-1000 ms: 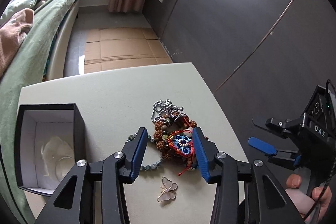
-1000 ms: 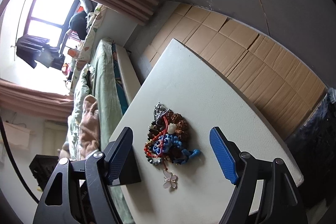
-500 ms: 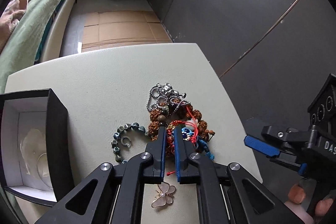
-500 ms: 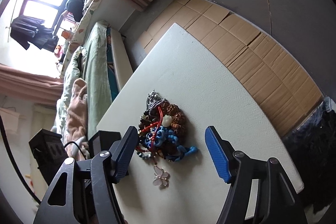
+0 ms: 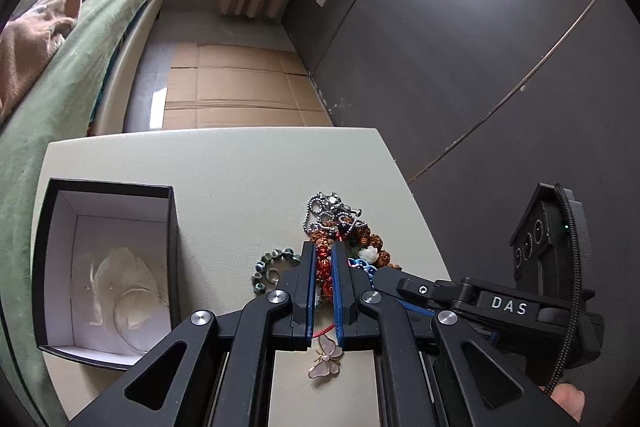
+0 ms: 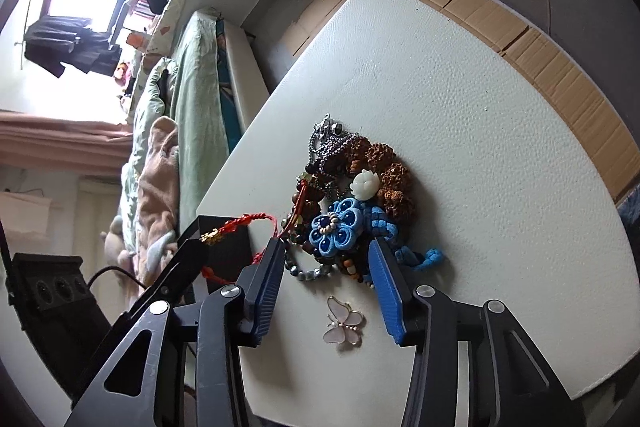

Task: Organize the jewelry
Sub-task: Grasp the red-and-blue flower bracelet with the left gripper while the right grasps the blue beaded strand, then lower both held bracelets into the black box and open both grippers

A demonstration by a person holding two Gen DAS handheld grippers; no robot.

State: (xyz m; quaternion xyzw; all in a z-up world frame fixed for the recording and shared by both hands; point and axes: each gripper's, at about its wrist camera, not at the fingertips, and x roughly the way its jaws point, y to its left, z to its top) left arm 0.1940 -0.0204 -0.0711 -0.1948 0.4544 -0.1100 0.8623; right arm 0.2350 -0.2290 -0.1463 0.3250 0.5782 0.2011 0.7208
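Left gripper (image 5: 323, 269): clamped on red bracelet (image 6: 240, 223), lifting it off pile (image 6: 352, 203).
Right gripper (image 6: 328, 267): jaws apart, straddling pile's near edge.
Box (image 5: 172, 247): left of pile.
Butterfly (image 6: 344, 321): just before pile.

Jewelry pile (image 6: 352, 195) is lying tangled near the counter's right edge; a silver ball chain (image 5: 328, 211) is sitting at its far end, brown knobbly beads (image 6: 390, 179) and a white flower bead (image 6: 365, 183) beside it; a blue fabric flower (image 6: 335, 229) is resting on blue cord (image 6: 420, 257); a red beaded bracelet (image 5: 325, 269) is being pinched, red cord (image 6: 244, 223) lifting leftward; a grey-green bead strand (image 5: 274, 263) is curling left; a pink butterfly brooch (image 6: 344, 323) is lying apart, flat; an open black box (image 5: 106, 267), white-lined, is standing left.
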